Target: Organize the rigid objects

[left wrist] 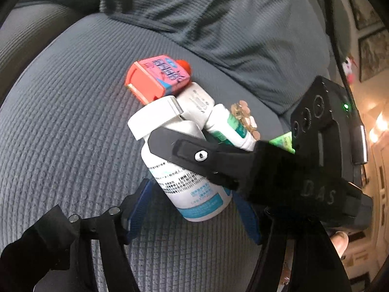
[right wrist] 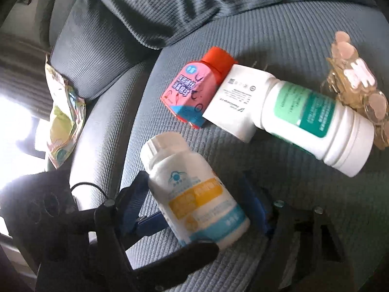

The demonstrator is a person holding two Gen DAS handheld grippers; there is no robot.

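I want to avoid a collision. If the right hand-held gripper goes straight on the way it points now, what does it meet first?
Probably the white bottle with the yellow band, lying between its blue fingers. Behind that lies the pink box, though depth is unclear.

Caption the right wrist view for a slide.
White bottle between blue fingers, pill clutter behind on grey cushion.

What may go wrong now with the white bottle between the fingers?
1. The white bottle sits tilted between the left fingers and right fingers; its smooth round body may slip or twist.
2. The green-label bottle, charger and pink box lie close behind on the soft cushion; a swing could scatter them.
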